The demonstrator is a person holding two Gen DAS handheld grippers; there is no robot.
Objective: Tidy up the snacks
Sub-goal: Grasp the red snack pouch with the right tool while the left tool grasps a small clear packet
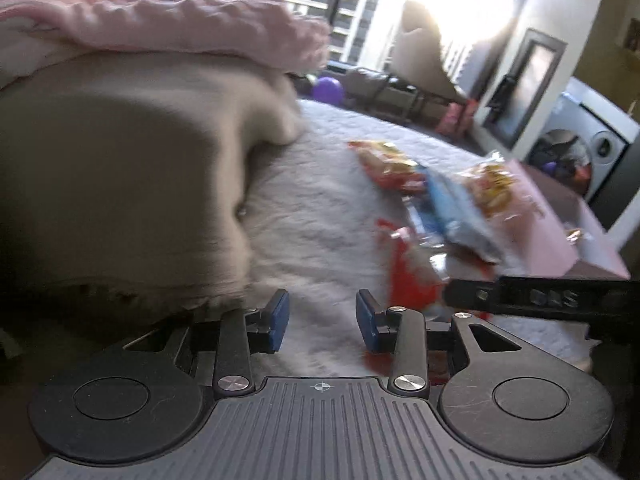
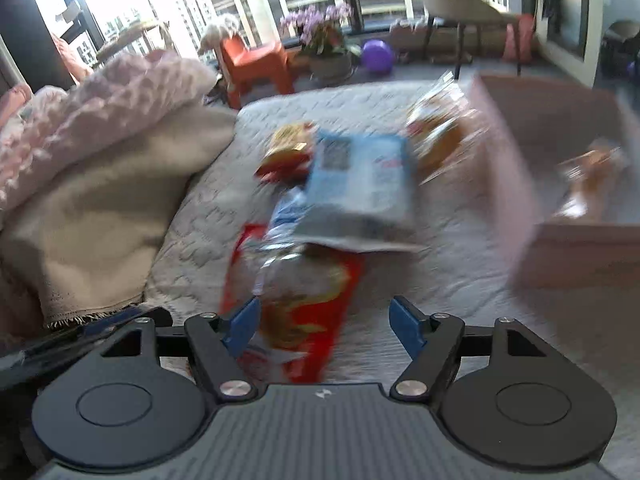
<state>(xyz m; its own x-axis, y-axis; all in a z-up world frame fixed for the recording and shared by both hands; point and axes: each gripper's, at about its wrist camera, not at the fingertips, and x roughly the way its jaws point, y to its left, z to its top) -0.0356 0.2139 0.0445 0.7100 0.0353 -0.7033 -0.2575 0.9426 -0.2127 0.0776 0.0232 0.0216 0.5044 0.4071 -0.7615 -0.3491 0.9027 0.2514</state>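
Observation:
Several snack bags lie on a white quilted bed. A red bag [image 2: 304, 300] [image 1: 408, 276] lies nearest, partly under a blue bag [image 2: 360, 184] [image 1: 452, 208]. Beyond are an orange-yellow bag [image 2: 288, 148] [image 1: 384, 164] and a clear bag of yellow snacks [image 2: 436, 132] [image 1: 492, 184] that leans on a pink box [image 2: 516, 184] [image 1: 560, 232]. One clear packet [image 2: 592, 176] lies inside the box. My right gripper [image 2: 324, 320] is open above the red bag, its pads not pressing on it. My left gripper [image 1: 322, 316] is open over bare quilt, left of the red bag.
A beige blanket [image 1: 120, 184] [image 2: 100, 208] with a pink knobbly blanket [image 1: 168, 12] [image 2: 112, 104] on top is heaped on the bed's left side. Past the bed's far end stand an orange chair [image 2: 256, 64], potted flowers [image 2: 320, 36], a purple ball [image 2: 378, 56] and windows.

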